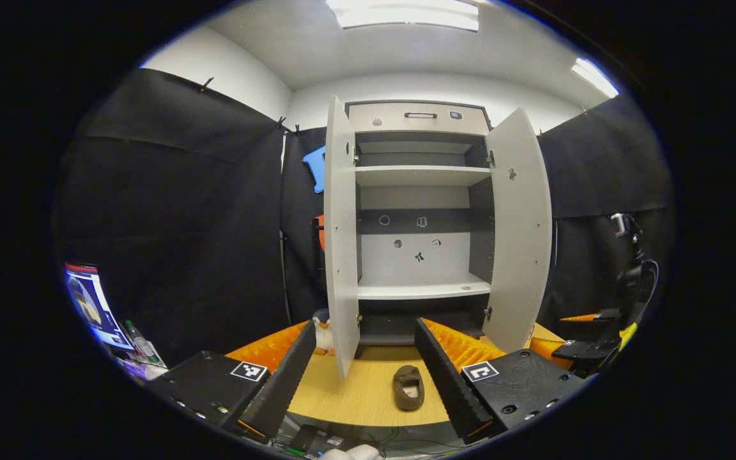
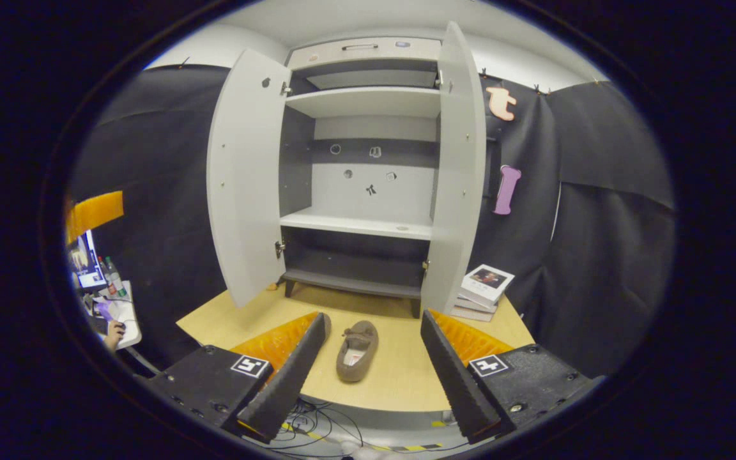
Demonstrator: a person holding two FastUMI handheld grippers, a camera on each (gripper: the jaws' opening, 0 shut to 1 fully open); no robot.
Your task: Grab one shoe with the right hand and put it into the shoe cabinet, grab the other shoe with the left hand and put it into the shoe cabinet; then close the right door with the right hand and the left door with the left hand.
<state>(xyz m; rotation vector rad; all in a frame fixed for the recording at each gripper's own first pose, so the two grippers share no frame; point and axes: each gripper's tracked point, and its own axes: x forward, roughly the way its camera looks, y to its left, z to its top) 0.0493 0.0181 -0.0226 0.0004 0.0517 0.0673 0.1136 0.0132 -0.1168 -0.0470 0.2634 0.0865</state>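
A shoe cabinet (image 1: 422, 291) stands ahead on a wooden board, with its left door (image 1: 341, 243) and right door (image 1: 521, 236) both swung wide. A brown slipper-like shoe (image 1: 408, 387) lies on the board in front of it, toe toward the cabinet. My left gripper (image 1: 365, 326) is open above the board, the shoe low between its fingers and nearer the right one. In the right gripper view the shoe (image 2: 356, 351) lies between the fingers of my open right gripper (image 2: 375, 317), short of the cabinet (image 2: 368, 223). Neither gripper touches it.
A small penguin toy (image 1: 323, 332) sits by the foot of the left door. A stack of books (image 2: 484, 291) lies right of the cabinet. A desk with a screen (image 2: 87, 268) and a hand (image 2: 112, 333) is at far left. Cables trail below the board's front edge.
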